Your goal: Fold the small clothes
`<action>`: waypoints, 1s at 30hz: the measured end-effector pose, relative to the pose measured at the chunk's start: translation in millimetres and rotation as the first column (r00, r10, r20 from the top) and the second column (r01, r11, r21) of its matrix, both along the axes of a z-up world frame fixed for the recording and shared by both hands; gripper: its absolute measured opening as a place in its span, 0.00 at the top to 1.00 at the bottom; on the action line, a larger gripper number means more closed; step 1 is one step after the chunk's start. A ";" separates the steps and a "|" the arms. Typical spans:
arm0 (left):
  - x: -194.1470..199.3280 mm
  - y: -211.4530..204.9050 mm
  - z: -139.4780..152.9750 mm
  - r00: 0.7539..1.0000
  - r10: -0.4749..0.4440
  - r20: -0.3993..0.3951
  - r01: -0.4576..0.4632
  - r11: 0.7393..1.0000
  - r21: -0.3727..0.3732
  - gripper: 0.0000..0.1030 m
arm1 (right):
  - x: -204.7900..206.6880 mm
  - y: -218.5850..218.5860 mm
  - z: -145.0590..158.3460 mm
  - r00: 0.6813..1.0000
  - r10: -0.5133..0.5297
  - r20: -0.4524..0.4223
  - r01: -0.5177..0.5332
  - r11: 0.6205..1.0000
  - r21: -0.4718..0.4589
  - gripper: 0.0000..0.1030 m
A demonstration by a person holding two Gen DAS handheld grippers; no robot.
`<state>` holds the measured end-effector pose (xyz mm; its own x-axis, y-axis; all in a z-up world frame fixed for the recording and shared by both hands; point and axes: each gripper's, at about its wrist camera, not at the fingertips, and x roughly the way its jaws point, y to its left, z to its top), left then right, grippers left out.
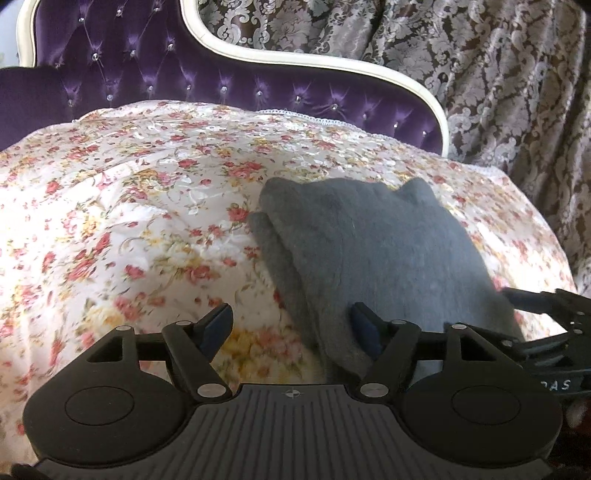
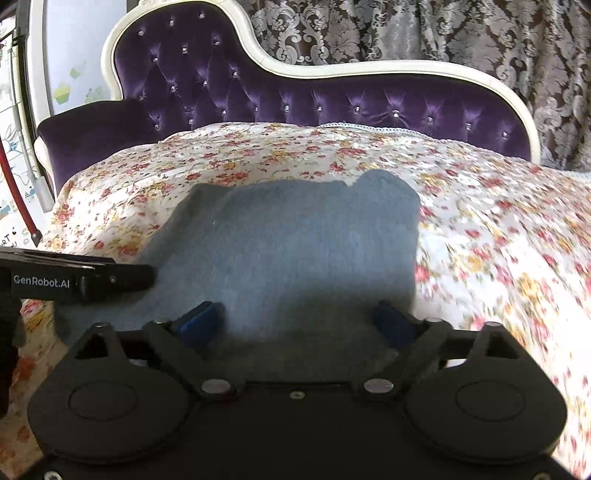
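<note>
A grey folded garment (image 1: 369, 251) (image 2: 295, 251) lies flat on the floral sheet (image 1: 129, 229) (image 2: 498, 240). My left gripper (image 1: 291, 325) is open at the garment's near left corner: one blue pad is over the grey cloth, the other over the sheet, and neither presses on anything. My right gripper (image 2: 295, 321) stands wide open low over the garment's near edge, with grey cloth under both pads and nothing pinched. The left wrist view catches the right gripper (image 1: 546, 314) at the garment's right side. In the right wrist view the left gripper (image 2: 122, 277) is at the garment's left side.
A purple tufted backrest (image 1: 184, 77) (image 2: 332, 99) with a cream frame rises behind the sheet. Brown damask curtains (image 1: 498, 92) (image 2: 443, 29) hang beyond it. A red tube and a white pole (image 2: 22, 192) stand at the left edge.
</note>
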<state>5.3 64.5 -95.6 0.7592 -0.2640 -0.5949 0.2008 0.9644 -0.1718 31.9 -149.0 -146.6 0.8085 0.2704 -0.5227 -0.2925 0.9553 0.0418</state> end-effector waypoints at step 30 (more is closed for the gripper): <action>-54.3 -32.5 51.1 0.987 0.120 -0.107 -0.097 0.975 0.199 0.29 | -83.1 -21.8 45.1 0.949 -0.307 -0.072 0.311 0.948 0.061 0.01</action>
<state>-49.0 32.1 -44.4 0.6989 -0.0555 -0.7130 0.0823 0.9966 0.0031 -51.3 -170.8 -101.5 0.8253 0.0505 -0.5624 0.0219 0.9924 0.1211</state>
